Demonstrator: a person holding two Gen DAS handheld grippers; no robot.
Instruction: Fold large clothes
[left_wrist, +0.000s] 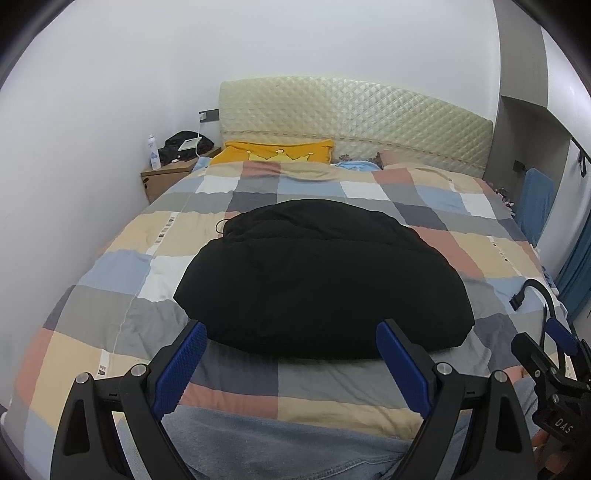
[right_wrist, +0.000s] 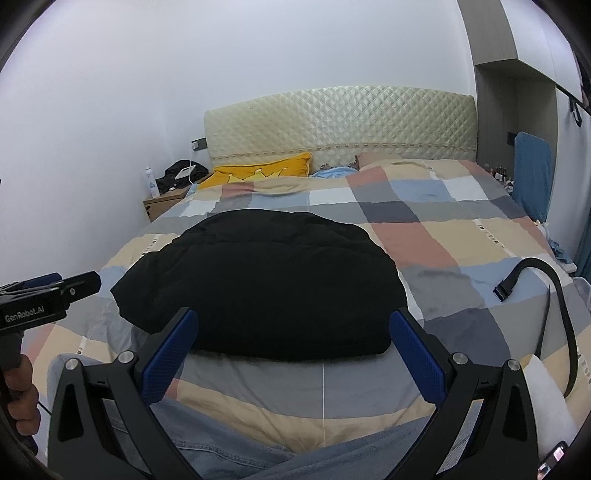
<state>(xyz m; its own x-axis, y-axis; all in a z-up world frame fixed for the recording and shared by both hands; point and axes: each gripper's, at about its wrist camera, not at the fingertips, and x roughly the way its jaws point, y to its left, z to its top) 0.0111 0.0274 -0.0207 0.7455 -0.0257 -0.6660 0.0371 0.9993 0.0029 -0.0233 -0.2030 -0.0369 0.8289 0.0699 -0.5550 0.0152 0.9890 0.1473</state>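
Note:
A large black padded garment (left_wrist: 317, 273) lies folded in a thick bundle on the checked bedcover (left_wrist: 122, 266); it also shows in the right wrist view (right_wrist: 266, 284). My left gripper (left_wrist: 291, 363) is open and empty, held just in front of the bundle's near edge. My right gripper (right_wrist: 293, 356) is open and empty, also just short of the near edge. The right gripper shows at the right edge of the left wrist view (left_wrist: 554, 354). The left gripper shows at the left edge of the right wrist view (right_wrist: 55, 291).
A black belt (right_wrist: 532, 288) lies on the bed's right side. A yellow pillow (right_wrist: 258, 171) sits by the quilted headboard (right_wrist: 340, 122). A wooden nightstand (left_wrist: 166, 177) stands at the far left. A blue cloth (right_wrist: 532, 170) hangs at the right. Jeans-clad legs (right_wrist: 229, 458) are below me.

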